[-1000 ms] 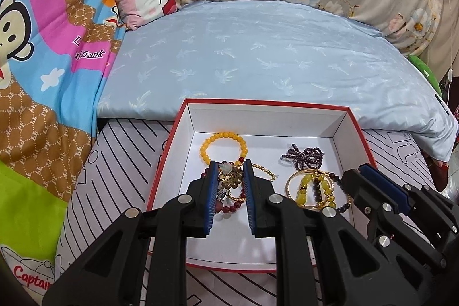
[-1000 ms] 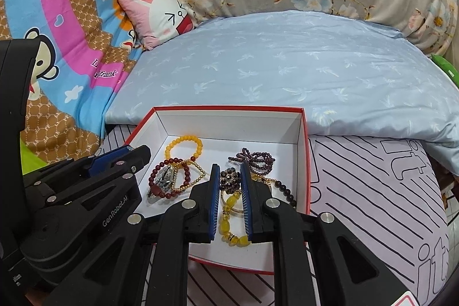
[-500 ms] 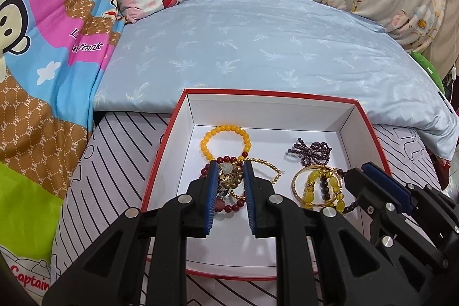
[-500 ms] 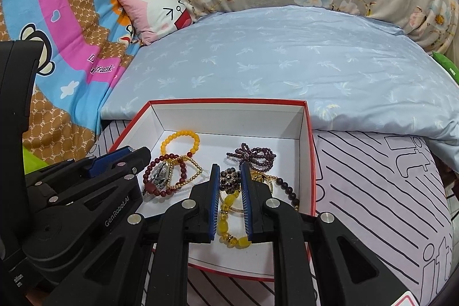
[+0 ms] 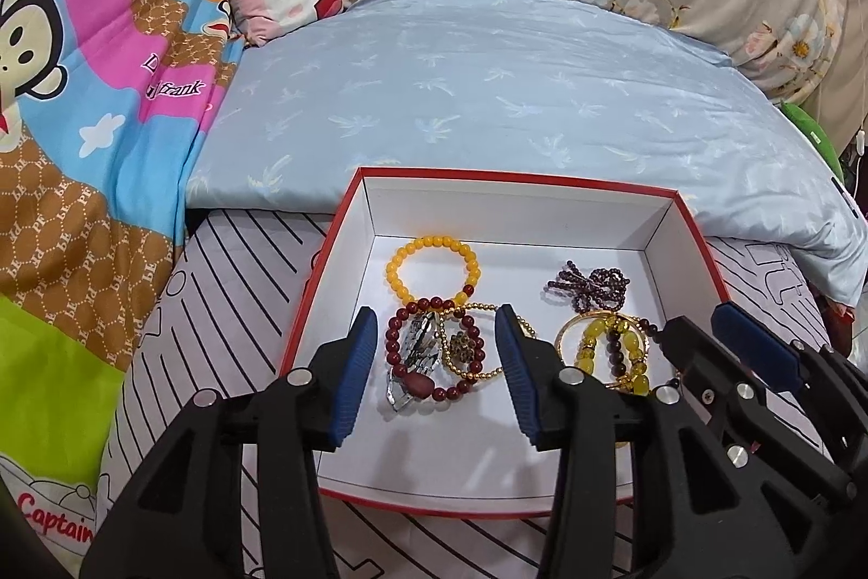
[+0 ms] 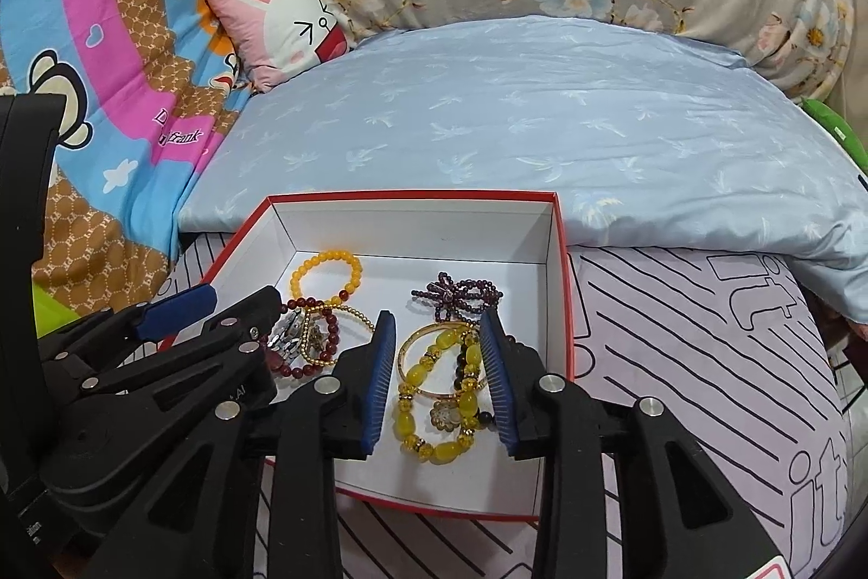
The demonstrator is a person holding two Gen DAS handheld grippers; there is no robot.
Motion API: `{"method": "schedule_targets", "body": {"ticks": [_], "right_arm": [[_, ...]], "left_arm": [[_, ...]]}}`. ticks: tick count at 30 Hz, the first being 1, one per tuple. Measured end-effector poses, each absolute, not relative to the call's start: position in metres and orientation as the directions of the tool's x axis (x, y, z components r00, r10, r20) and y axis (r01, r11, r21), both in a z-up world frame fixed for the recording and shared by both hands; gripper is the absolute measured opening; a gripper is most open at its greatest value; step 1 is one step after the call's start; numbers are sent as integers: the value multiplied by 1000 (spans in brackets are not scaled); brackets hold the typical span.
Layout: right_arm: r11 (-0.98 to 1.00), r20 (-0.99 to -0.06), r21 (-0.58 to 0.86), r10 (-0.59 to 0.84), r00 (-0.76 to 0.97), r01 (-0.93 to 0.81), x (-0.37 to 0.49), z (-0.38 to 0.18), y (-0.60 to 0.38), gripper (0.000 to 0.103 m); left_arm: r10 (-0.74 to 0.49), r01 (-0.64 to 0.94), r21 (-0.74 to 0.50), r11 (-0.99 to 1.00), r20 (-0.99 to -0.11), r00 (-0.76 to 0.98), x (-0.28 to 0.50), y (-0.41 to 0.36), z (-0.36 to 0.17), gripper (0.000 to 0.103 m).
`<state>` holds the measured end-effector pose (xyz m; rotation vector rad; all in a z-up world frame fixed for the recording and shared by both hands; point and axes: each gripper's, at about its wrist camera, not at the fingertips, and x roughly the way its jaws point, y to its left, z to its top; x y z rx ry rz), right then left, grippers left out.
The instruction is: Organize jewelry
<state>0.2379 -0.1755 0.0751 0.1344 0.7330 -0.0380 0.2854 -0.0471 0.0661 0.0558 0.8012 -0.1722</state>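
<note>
Two grippers over red-rimmed white cardboard box on striped sheet, blue quilt behind. Left gripper & right gripper fingers now spread apart; earlier nearly closed.

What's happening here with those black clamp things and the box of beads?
A person is sorting jewelry with a handheld gripper in each hand. Both hover open over a red-edged box on a bed. The left gripper frames a dark red bead bracelet and a silver clip; the right gripper frames a yellow bead bracelet and a gold bangle. Nothing is gripped.
</note>
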Motion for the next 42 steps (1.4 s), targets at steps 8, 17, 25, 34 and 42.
{"method": "schedule_targets", "body": {"ticks": [8, 17, 25, 34, 42], "right_arm": [[991, -666, 94, -9, 746, 96, 221, 82, -174, 39], [988, -652, 92, -35, 757, 125, 195, 92, -178, 46], [987, -653, 88, -46, 756, 136, 173, 94, -178, 49], [976, -652, 113, -67, 755, 185, 148, 90, -184, 63], [975, -650, 75, -111, 751, 209, 126, 86, -181, 72]], "left_arm": [[-127, 165, -17, 986, -715, 687, 269, -44, 73, 43], [-130, 165, -19, 986, -706, 696, 246, -42, 84, 43], [-123, 154, -20, 988, -707, 696, 223, -40, 84, 44], [-87, 109, -13, 994, -695, 714, 199, -29, 84, 65], [-54, 74, -1, 997, -691, 720, 178, -21, 78, 80]]}}
